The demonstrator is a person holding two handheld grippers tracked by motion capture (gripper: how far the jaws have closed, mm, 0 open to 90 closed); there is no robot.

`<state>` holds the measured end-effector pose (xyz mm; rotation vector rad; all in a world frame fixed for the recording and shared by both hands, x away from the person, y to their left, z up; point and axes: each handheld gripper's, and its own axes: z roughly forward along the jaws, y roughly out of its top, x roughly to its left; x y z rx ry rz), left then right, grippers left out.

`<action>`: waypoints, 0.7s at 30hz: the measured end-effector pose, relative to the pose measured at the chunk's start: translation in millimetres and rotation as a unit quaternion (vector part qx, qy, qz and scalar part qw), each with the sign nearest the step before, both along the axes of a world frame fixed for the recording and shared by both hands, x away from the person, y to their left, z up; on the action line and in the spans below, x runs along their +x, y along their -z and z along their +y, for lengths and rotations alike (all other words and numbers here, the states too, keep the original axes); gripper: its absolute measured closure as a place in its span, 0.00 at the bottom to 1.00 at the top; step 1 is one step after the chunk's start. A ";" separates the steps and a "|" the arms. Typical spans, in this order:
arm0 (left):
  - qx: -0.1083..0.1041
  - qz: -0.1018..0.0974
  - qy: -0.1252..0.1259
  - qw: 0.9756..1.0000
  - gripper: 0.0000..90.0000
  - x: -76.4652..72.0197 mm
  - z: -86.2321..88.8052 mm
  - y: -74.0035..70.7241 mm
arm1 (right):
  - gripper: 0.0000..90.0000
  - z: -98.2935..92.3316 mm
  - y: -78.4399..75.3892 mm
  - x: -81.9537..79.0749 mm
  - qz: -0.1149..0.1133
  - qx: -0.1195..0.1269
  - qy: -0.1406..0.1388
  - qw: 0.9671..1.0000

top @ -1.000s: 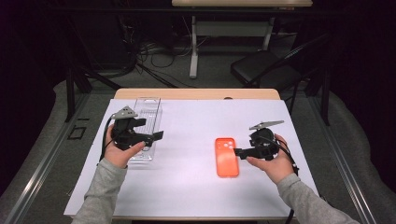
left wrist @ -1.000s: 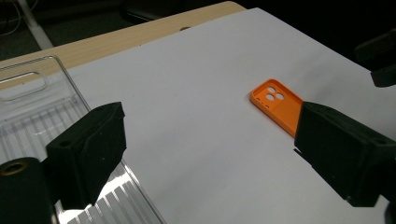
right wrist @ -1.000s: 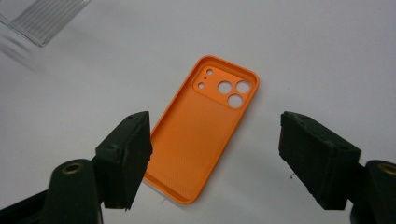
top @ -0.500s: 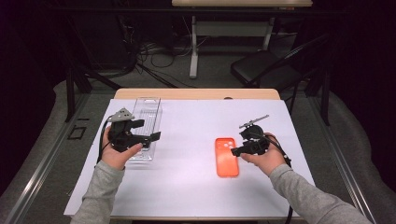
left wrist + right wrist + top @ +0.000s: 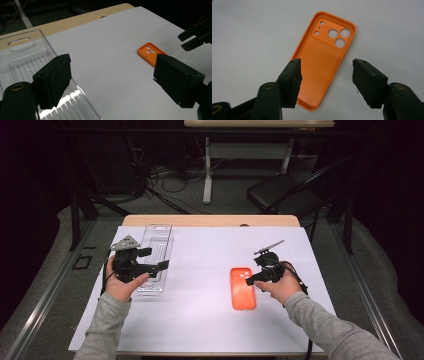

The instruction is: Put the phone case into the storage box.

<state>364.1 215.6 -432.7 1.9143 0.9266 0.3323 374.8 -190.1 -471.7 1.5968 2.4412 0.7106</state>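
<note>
A: Lower right of the high view: what does the right gripper (image 5: 250, 279) show?

B: Its jaws have just been closing yet stand apart, nothing clamped; the orange phone case (image 5: 324, 56) lies open side up between and beyond them in the right gripper view, right of centre on the white sheet (image 5: 200, 320).

A: And left of centre?

B: The left gripper (image 5: 162, 266) hangs over the clear plastic tray (image 5: 159, 234), jaws spread wide and empty. Farther up, the wooden table edge (image 5: 210, 220).
</note>
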 end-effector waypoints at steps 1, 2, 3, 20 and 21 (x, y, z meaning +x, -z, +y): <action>-0.001 0.002 0.000 1.000 0.17 -0.3 1.2 -0.3 | 0.48 0.5 2.8 3.2 0.016 0.009 0.005 1.000; -0.001 0.002 0.000 1.000 0.17 -0.3 1.2 -0.3 | 0.48 0.5 2.8 3.2 0.016 0.009 0.005 1.000; -0.003 0.001 -0.002 1.000 0.17 -0.4 1.8 -0.4 | 0.50 0.3 4.1 6.1 0.030 0.008 0.012 0.999; -0.008 0.003 -0.006 1.000 0.17 0.3 7.1 -0.9 | 0.57 -8.5 13.0 27.0 0.052 0.024 0.065 0.996; -0.008 0.004 -0.007 1.000 0.17 0.3 7.4 -0.9 | 0.59 -8.7 13.4 27.9 0.053 0.026 0.064 0.996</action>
